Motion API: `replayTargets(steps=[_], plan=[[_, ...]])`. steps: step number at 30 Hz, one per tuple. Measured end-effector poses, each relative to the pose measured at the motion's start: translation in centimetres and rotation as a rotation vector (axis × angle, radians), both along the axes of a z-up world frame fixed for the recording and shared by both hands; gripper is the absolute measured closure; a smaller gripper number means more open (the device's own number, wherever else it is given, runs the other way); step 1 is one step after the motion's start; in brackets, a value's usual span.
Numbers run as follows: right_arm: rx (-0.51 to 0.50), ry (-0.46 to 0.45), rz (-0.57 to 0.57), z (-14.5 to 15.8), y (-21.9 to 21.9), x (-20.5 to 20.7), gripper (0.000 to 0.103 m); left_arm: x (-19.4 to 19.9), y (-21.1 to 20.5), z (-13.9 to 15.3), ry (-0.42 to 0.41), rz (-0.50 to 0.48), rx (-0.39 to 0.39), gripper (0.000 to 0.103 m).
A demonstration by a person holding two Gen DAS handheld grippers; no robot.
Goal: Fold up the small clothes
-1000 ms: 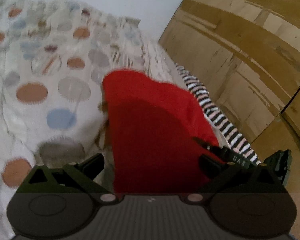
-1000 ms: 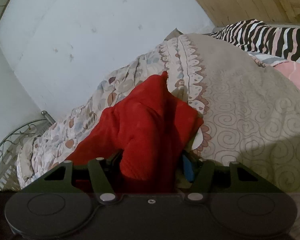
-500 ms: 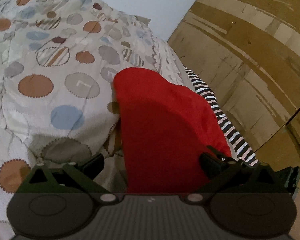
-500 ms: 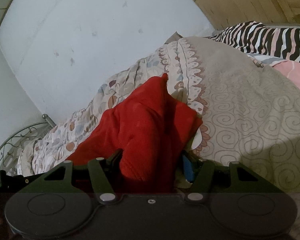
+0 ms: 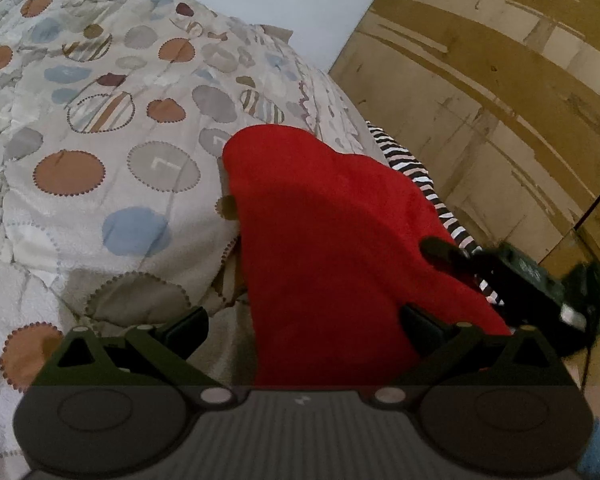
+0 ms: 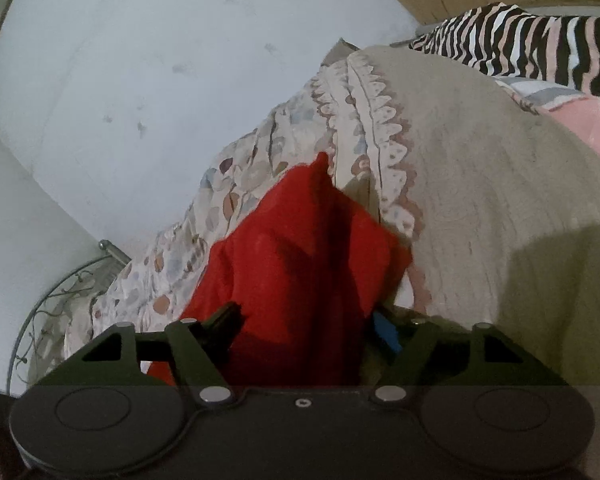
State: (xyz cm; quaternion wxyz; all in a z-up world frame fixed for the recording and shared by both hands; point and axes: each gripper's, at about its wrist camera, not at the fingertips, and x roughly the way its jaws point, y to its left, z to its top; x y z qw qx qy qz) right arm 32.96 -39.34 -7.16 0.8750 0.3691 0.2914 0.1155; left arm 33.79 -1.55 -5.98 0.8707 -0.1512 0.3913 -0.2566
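Both grippers point forward over the bed [image 5: 40,240], each with the red garment [image 5: 332,240] between its fingers. The left gripper [image 5: 304,320] has its fingers set wide; the cloth drapes against the right finger, apart from the left one, so a firm hold cannot be told. The right gripper [image 6: 304,324] stands narrower, its fingers pressing both sides of the bunched red cloth. The garment hangs over the spotted quilt [image 5: 112,152], near a striped cloth [image 6: 520,40].
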Motion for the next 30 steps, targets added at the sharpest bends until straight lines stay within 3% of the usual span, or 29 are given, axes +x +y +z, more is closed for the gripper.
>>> replayTargets(steps=[4, 7, 11, 14, 15, 17, 22, 26, 30], plan=[[-0.024, 0.050, -0.023, -0.2, 0.2, 2.2, 0.025, 0.3, -0.2, -0.2, 0.007, -0.022, -0.021, 0.000], [-0.066, 0.036, -0.041, -0.6, 0.8, 2.0, 0.029, 1.1, 0.0, -0.9, 0.055, -0.046, -0.083, 0.000], [-0.078, -0.008, -0.046, -0.5, 1.0, 1.1, 0.050, 3.0, 0.3, -2.8, 0.195, -0.104, -0.205, 0.000], [-0.187, -0.053, -0.026, 0.7, 2.2, 0.7, 0.059, 3.7, 0.2, -3.8, 0.252, -0.133, -0.255, 0.000], [-0.227, -0.068, -0.016, 1.3, 2.6, 0.6, 0.062, 3.8, 0.2, -3.8, 0.248, -0.141, -0.260, 0.007], [-0.272, -0.104, 0.003, 2.2, 3.4, 0.3, 0.066, 3.5, 0.2, -3.7, 0.224, -0.156, -0.280, 0.014], [-0.304, -0.201, 0.044, 4.6, 4.9, -0.2, 0.069, 2.2, 0.2, -2.0, 0.132, -0.143, -0.235, 0.027], [-0.356, -0.274, 0.077, 6.5, 7.0, -0.2, 0.070, 0.8, 0.4, 1.1, -0.021, -0.137, -0.126, 0.030], [-0.288, -0.352, 0.094, 8.3, 8.4, 0.6, 0.071, 0.1, 1.9, 4.2, -0.149, -0.107, -0.034, 0.030]])
